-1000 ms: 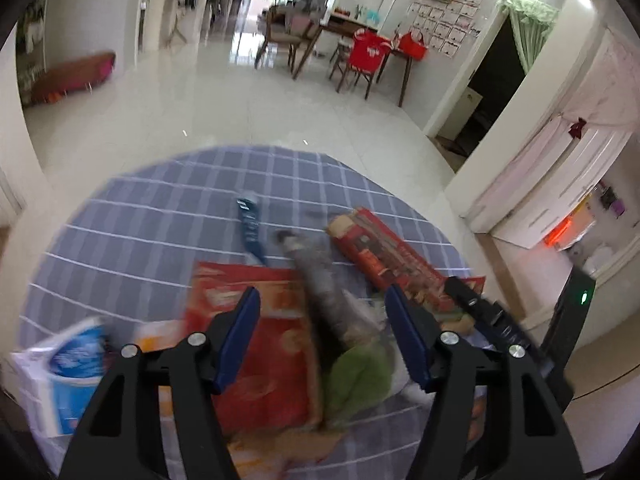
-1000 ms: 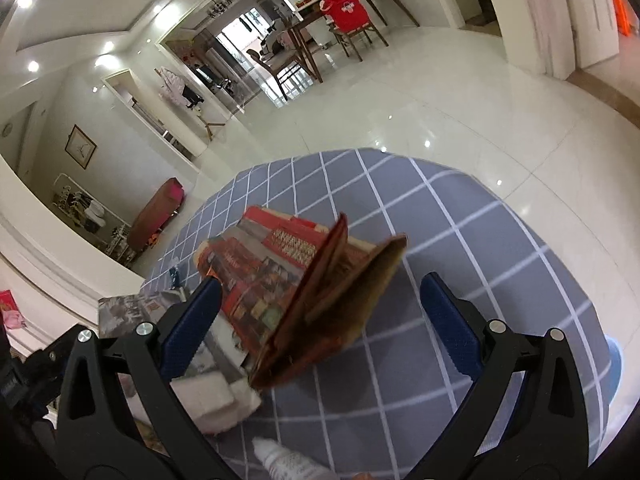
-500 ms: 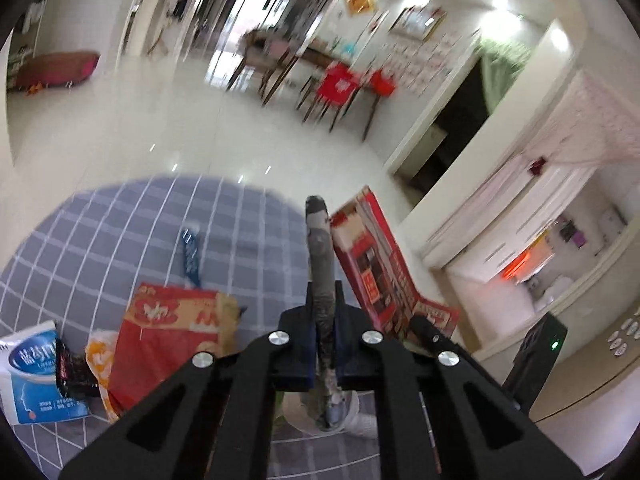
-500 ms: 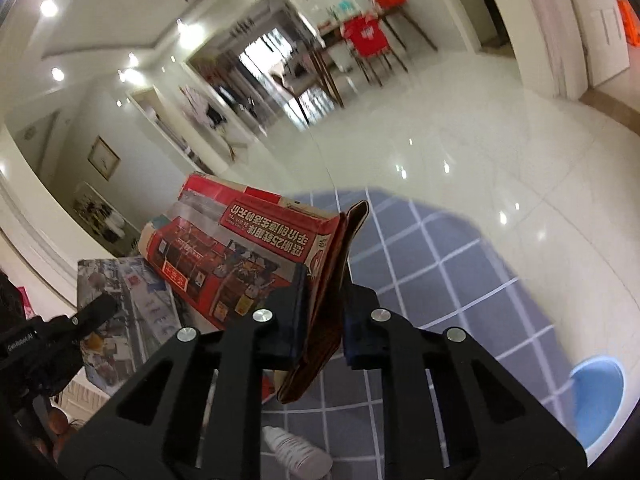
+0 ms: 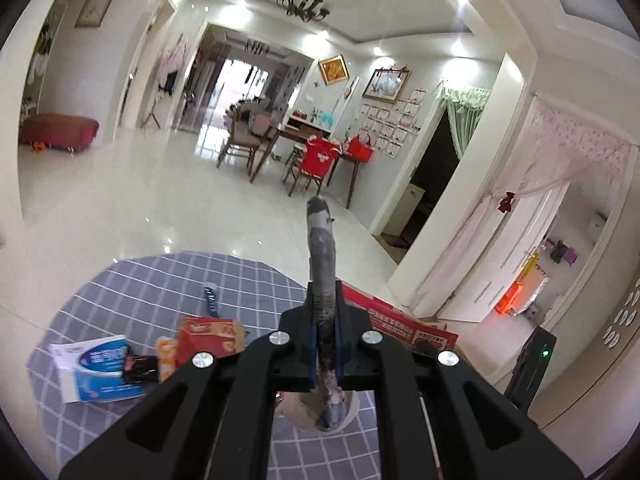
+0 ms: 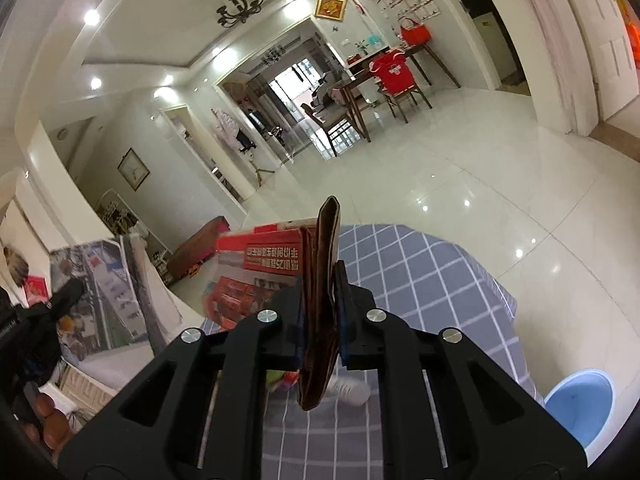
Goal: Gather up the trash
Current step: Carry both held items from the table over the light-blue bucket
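- Your left gripper (image 5: pixel 323 336) had its fingers clamped on a light, floppy printed sheet (image 5: pixel 322 264), raised off the surface (image 5: pixel 168 280).
- Your right gripper (image 6: pixel 320 320) pinched a flattened red carton (image 6: pixel 320 272) by its stiff edge, aloft too.

The left tongs (image 5: pixel 323 336) clamp a grey printed paper roll (image 5: pixel 320 256) upright above the checked table (image 5: pixel 132 280).
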Tool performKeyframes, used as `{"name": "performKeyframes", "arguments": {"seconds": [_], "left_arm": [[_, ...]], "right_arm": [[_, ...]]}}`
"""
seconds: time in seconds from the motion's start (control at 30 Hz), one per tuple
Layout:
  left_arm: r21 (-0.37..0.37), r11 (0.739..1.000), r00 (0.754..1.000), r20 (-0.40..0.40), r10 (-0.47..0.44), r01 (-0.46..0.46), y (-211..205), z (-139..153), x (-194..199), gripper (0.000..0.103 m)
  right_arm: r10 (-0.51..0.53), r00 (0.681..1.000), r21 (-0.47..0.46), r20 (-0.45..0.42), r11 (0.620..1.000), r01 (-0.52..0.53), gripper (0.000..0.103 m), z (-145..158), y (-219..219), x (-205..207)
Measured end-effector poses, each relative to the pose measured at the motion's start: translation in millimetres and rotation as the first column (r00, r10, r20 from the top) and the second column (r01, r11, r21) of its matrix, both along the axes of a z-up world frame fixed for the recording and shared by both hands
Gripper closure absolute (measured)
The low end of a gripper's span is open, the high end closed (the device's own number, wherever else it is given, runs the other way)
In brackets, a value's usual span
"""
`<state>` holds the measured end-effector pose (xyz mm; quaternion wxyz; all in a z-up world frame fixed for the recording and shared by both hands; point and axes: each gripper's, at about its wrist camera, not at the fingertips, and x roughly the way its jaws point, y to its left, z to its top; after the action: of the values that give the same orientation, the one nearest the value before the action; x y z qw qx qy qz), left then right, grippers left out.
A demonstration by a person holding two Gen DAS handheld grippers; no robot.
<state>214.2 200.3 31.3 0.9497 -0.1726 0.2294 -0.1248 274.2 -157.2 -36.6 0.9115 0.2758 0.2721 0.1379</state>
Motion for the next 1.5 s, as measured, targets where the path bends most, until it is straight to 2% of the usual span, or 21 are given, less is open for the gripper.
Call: {"name": "performKeyframes", "arguments": {"seconds": [0.23,0.43,0.63,0.77,1.0,1.13,1.3,1.43,1.5], "left_arm": [[0.043,0.999,0.999,0.038,0.010,-0.012,-0.6,16.5,-54.8,0.097],[0.069,0.998,0.997,0.081,-0.008,0.002,-16.5,23.9,-89.3,0.097],[0.101,0.994,0.992,0.109,-0.059,0.048,-48.1,32.3,-116.4,0.097],[0.130,0.988,0.988,0.113,-0.102,0.087,-82.2,32.6,-126.4,0.097],[0.132,0.968,0.973,0.064,-0.224,0.214,-148.1,11.7,-126.5,0.097],[0.168,0.942,0.954,0.029,-0.298,0.289,-197.0,-7.3,-124.1,0.097],[0.181,0.896,0.914,-0.041,-0.404,0.405,-261.6,-45.5,-117.7,0.097],[0.167,0.863,0.879,-0.121,-0.462,0.477,-301.7,-93.5,-103.3,0.097],[0.153,0.851,0.861,-0.178,-0.477,0.503,-319.6,-120.6,-92.3,0.097]], "right_arm": [[0.020,1.000,0.000,0.001,1.000,-0.020,0.092,6.6,9.4,-40.3],[0.008,1.000,0.004,-0.001,1.000,-0.008,0.092,4.7,-5.4,-75.5],[-0.006,1.000,0.045,0.001,0.999,0.006,0.092,11.1,-40.3,-102.0],[-0.028,1.000,0.052,-0.008,0.998,0.029,0.092,0.7,-68.3,-124.1],[-0.107,0.994,0.059,-0.025,0.992,0.108,0.092,-21.0,-137.7,-167.7],[-0.179,0.983,0.058,-0.042,0.982,0.182,0.092,-39.8,-185.4,-191.4],[-0.298,0.948,0.030,-0.111,0.953,0.303,0.092,-80.1,-249.1,-220.3],[-0.384,0.907,-0.044,-0.172,0.923,0.382,0.092,-115.6,-284.3,-237.0],[-0.429,0.877,-0.101,-0.217,0.903,0.417,0.092,-140.5,-299.6,-242.0]]}}
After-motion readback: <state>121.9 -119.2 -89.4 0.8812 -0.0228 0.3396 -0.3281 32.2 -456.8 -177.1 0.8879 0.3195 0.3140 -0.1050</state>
